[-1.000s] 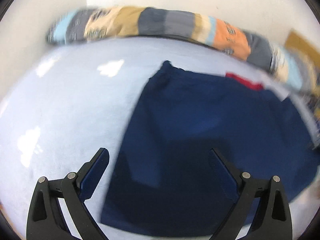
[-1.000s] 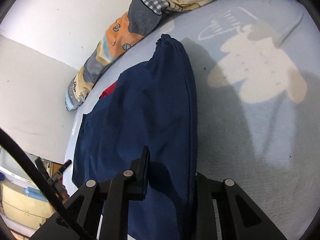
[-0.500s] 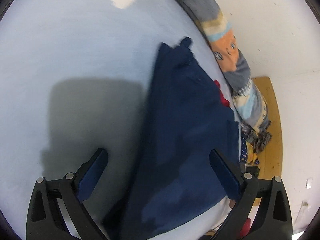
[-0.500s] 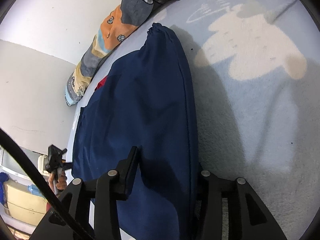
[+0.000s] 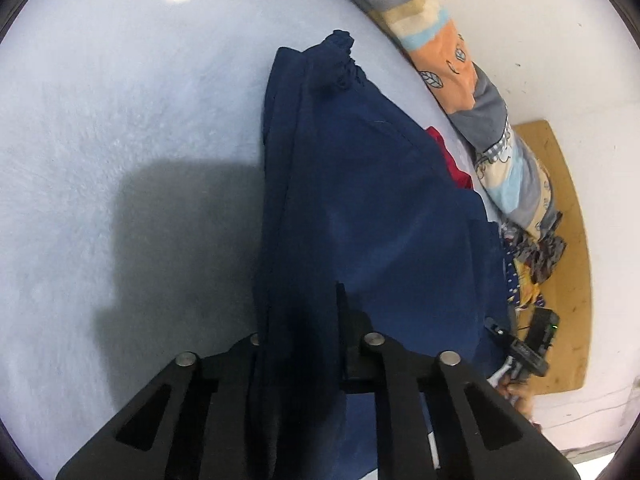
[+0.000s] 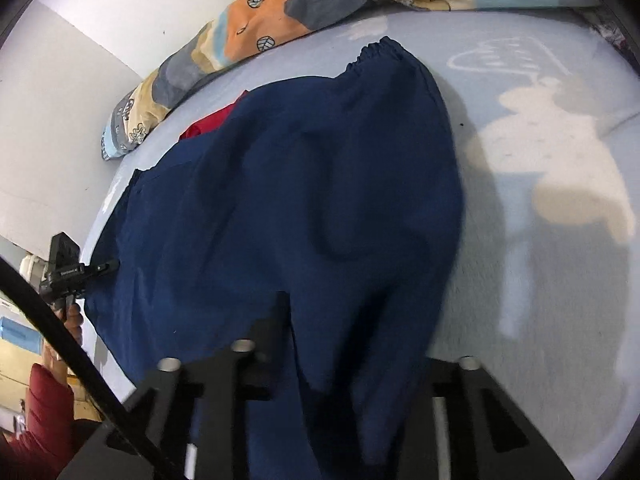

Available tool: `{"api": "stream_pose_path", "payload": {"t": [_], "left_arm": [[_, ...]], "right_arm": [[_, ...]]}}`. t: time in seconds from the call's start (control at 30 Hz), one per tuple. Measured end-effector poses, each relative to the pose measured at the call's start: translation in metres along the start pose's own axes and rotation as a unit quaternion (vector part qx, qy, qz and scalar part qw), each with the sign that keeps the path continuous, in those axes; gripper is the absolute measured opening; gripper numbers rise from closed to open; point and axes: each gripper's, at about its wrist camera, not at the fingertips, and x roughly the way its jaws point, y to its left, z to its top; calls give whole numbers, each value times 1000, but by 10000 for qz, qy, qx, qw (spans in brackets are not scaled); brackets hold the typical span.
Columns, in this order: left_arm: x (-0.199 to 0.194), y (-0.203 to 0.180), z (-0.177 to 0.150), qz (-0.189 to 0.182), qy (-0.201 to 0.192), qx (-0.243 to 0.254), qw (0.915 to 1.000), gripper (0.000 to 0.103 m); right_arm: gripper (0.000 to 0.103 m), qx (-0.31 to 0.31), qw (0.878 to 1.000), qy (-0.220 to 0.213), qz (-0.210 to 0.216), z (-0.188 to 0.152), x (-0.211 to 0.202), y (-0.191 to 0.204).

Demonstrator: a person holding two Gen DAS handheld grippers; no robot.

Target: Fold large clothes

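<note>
My left tool (image 5: 298, 344) is closing on the navy garment (image 5: 372, 208); my right tool (image 6: 352, 344) is closing on its near edge, above the bed (image 5: 120, 120).

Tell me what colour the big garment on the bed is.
Dark navy blue, plain with no pattern; the garment shows best in the right wrist view.

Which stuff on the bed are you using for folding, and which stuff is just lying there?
For the folding:
- large navy blue cloth garment
- left gripper, closing on its fabric
- right gripper, closing on its fabric

Just lying there:
- long patchwork pillow in orange, grey and blue
- red cloth peeking out from under the navy garment
- light blue fuzzy bed cover
</note>
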Motion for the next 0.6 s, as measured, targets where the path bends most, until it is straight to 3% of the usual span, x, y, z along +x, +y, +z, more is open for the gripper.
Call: {"api": "stream_pose_path", "payload": {"t": [0.2,0.33,0.4,0.47,0.53,0.57,0.6], "left_arm": [[-23,-19,-23,233,-133,265,9993,10],[-35,-24,-40,319,-119,446,9984,10],[-34,-17,-43,288,-79,375,9989,10],[-32,2,-40,182,-104,26,9998,11],[-31,16,-35,290,-250,-233,9990,14],[-32,20,-33,414,-356,-292,9981,18],[-36,19,-32,502,-463,-279,9973,19]], "right_arm": [[15,-151,9980,-107,-606,-24,-41,11],[9,-183,9985,-105,-499,-37,-70,10],[12,212,9993,-269,-163,-44,-84,-2],[28,490,9974,-465,237,-50,-94,-11],[92,937,9906,-831,546,-63,-108,-25],[99,1090,9874,-940,660,-69,-112,-30],[99,1226,9847,-1015,709,-76,-115,-35]]}}
